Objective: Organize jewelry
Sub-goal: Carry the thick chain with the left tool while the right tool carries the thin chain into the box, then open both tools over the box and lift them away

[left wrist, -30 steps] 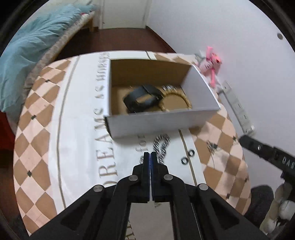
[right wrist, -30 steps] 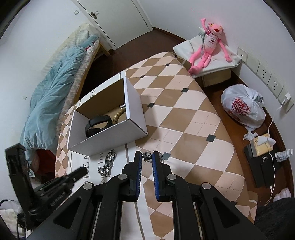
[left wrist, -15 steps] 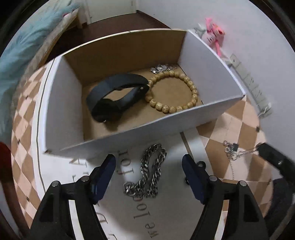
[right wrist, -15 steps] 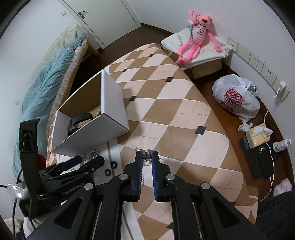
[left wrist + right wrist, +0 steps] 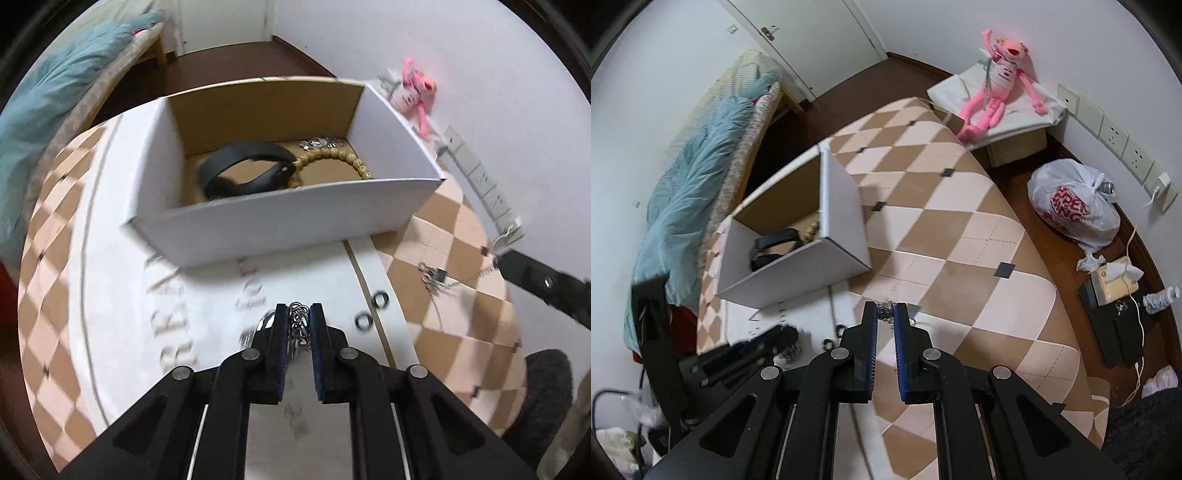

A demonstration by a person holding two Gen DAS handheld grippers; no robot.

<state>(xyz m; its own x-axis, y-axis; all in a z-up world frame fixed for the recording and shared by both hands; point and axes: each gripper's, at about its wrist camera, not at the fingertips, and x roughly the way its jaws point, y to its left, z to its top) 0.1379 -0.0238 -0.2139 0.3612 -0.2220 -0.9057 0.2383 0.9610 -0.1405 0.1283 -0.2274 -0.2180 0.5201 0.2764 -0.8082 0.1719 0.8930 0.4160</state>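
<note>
A white cardboard box [image 5: 295, 221] stands on the checked tablecloth and holds a black band [image 5: 243, 170], a wooden bead bracelet [image 5: 343, 160] and a small silver piece [image 5: 319, 143]. My left gripper [image 5: 298, 314] is shut on a silver curb chain [image 5: 297, 325] just in front of the box. My right gripper [image 5: 885, 314] is shut on a thin silver necklace [image 5: 886, 308], which also shows in the left wrist view [image 5: 434, 278]. Two small black rings [image 5: 371, 310] lie on the cloth between the grippers.
The box [image 5: 798, 266] sits at the table's left part. A bed with a blue blanket [image 5: 687, 192] is at the left, a pink plush toy [image 5: 993, 88] and a white bag [image 5: 1075, 210] on the floor side at the right.
My left gripper opened over the silver chain, came down and closed on it. My right gripper stayed shut on the thin necklace and shifted slightly.
</note>
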